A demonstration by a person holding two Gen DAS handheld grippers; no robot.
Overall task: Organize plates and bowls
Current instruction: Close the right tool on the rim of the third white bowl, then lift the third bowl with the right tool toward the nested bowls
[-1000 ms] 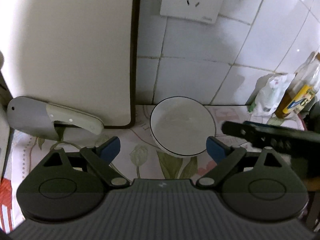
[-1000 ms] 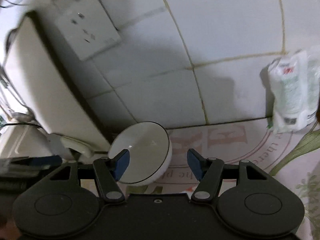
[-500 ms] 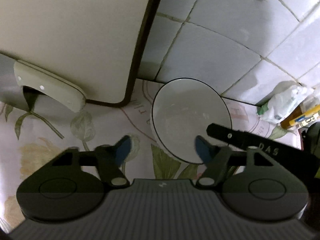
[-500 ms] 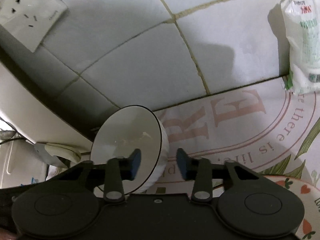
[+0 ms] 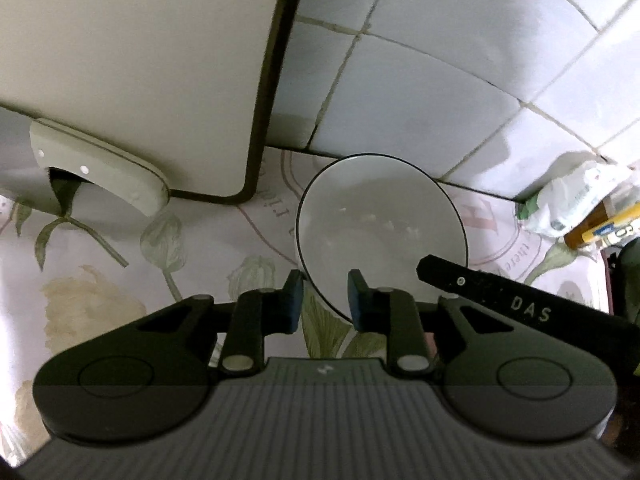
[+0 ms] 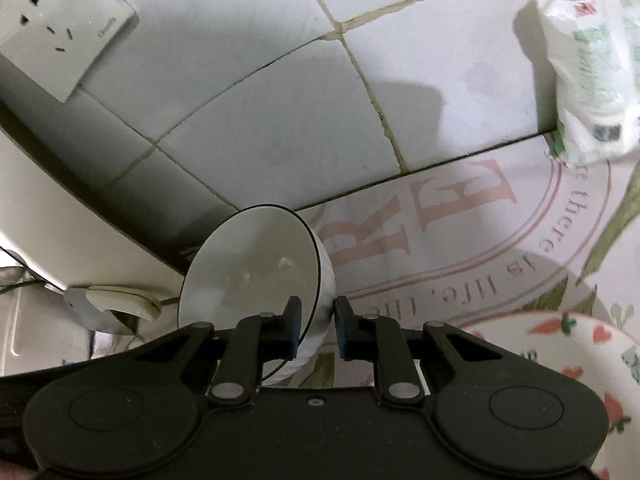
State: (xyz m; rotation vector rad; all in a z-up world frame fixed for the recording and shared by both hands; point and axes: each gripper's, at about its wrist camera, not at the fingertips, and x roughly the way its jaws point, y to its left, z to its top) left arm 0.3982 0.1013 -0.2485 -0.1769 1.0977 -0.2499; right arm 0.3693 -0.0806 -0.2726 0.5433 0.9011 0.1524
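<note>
A white bowl [image 5: 380, 224] with a thin black rim stands on the flowered tablecloth close to the tiled wall. My left gripper [image 5: 326, 300] straddles its near left rim, one pad outside and one inside, and its jaws are closing onto the wall. In the right wrist view the same bowl [image 6: 256, 272] appears tilted. My right gripper [image 6: 318, 328] is shut on its ribbed side wall at the near right rim. Part of the right gripper [image 5: 500, 300] shows as a black bar across the bowl's right edge in the left wrist view.
A pale cutting board [image 5: 140, 60] leans on the wall at the left, with a cleaver [image 5: 100, 176] in front of it. A white packet [image 5: 576, 204] and a bottle [image 5: 600, 224] stand at the right. A carrot-patterned plate [image 6: 580, 360] lies near right. A wall socket [image 6: 60, 28] sits above.
Both grippers came down toward the bowl and narrowed their jaws from wide apart to a tight gap over its rim. The bowl has stayed in place.
</note>
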